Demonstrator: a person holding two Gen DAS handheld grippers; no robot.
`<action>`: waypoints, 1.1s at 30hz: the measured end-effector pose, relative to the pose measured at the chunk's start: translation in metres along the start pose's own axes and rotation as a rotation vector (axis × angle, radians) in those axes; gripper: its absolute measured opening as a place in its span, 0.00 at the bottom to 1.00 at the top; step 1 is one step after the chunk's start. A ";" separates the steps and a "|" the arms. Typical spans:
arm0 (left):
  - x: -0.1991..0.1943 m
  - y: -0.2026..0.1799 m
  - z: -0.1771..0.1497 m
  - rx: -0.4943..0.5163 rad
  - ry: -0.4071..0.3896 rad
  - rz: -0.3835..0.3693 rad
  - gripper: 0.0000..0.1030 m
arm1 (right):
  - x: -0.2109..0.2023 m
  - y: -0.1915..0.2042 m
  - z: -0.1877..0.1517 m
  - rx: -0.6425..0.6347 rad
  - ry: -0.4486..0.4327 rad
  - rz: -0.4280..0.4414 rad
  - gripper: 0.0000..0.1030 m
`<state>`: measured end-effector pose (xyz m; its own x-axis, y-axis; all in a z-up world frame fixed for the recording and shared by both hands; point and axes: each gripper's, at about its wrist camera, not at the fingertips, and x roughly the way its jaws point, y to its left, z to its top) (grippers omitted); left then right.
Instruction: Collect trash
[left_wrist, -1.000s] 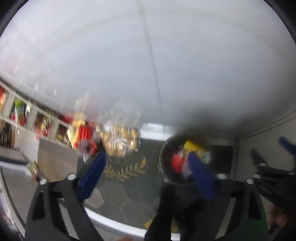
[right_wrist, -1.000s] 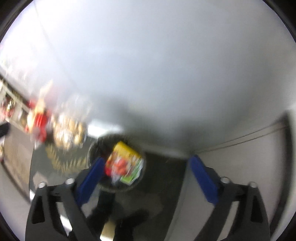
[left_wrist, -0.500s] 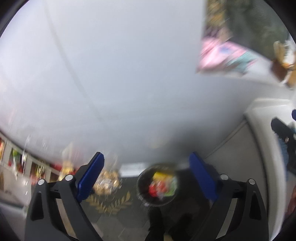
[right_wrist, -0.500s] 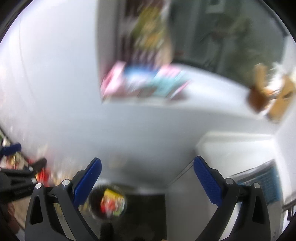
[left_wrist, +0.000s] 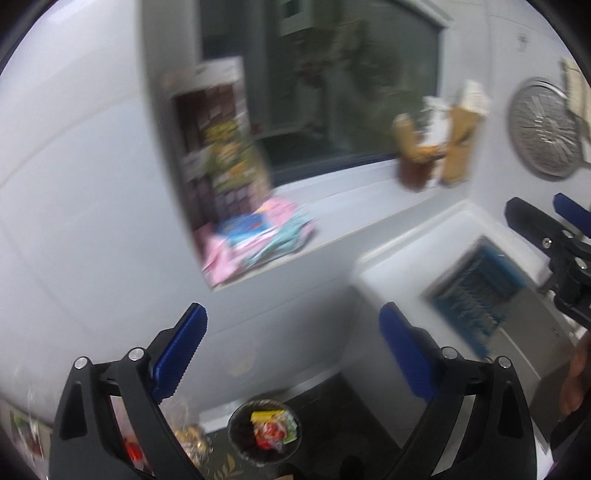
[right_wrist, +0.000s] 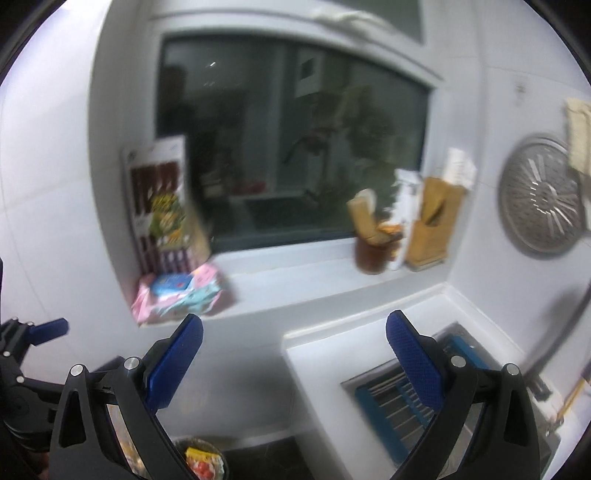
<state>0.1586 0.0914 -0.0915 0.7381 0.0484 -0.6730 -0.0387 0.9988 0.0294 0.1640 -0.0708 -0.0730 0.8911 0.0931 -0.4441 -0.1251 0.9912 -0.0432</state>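
A black round bin (left_wrist: 240, 445) stands on the dark floor far below, holding red, yellow and green wrappers (left_wrist: 272, 430). It also shows at the bottom of the right wrist view (right_wrist: 219, 458). My left gripper (left_wrist: 291, 350) is open and empty, raised high above the bin. My right gripper (right_wrist: 294, 350) is open and empty, pointing at the window sill. Each gripper shows at the edge of the other's view.
A white window sill (right_wrist: 295, 284) carries pink and blue packets (right_wrist: 177, 295), an upright printed box (right_wrist: 162, 203), a brown jar (right_wrist: 371, 254) and a wooden holder (right_wrist: 432, 229). A white counter with a blue-rimmed sink rack (right_wrist: 402, 395) lies right. A round metal rack (right_wrist: 539, 195) hangs on the wall.
Both grippers have tilted and lifted up from the floor and bin toward the window sill and counter. The bin has slid to the bottom of both views.
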 end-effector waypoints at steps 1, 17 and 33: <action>-0.002 -0.007 0.004 0.011 -0.005 -0.028 0.90 | -0.008 -0.007 -0.001 0.006 -0.010 -0.021 0.94; -0.017 -0.065 0.038 0.136 -0.063 -0.227 0.94 | -0.073 -0.060 -0.002 0.044 -0.188 -0.234 0.94; -0.001 -0.081 0.054 0.134 -0.016 -0.379 0.94 | -0.081 -0.083 0.005 0.100 -0.195 -0.372 0.94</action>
<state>0.1974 0.0107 -0.0539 0.6933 -0.3245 -0.6434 0.3257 0.9376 -0.1219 0.1045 -0.1602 -0.0294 0.9343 -0.2662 -0.2372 0.2550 0.9639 -0.0771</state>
